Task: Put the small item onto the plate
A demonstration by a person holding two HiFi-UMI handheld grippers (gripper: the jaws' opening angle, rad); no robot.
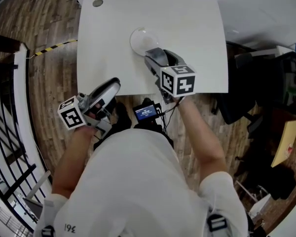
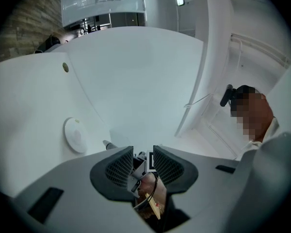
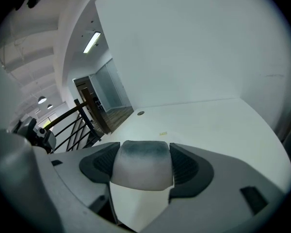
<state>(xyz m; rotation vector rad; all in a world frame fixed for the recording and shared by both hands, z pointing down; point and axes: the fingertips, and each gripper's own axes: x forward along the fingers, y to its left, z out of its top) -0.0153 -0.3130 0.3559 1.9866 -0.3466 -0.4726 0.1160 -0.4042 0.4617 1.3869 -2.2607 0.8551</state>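
Right tool (image 1: 155, 58): clamped on the small item (image 3: 141, 171), at the plate's (image 1: 138, 39) near rim.
Left tool (image 2: 143, 161): jaws apart, empty, by the desk's (image 1: 187, 23) near-left corner.
Your move: centre over the plate, lower until seated, then release.

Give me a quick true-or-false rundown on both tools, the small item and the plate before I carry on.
1. The right tool is shut on the small item. True.
2. The small item lies on the plate. False: it sits between the right tool's jaws.
3. The left tool grips the plate. False: its jaws stand apart with nothing held, off the near edge of the table.
4. The plate stands on the white table. True.
5. The right tool is held over the table, close to the plate. True.
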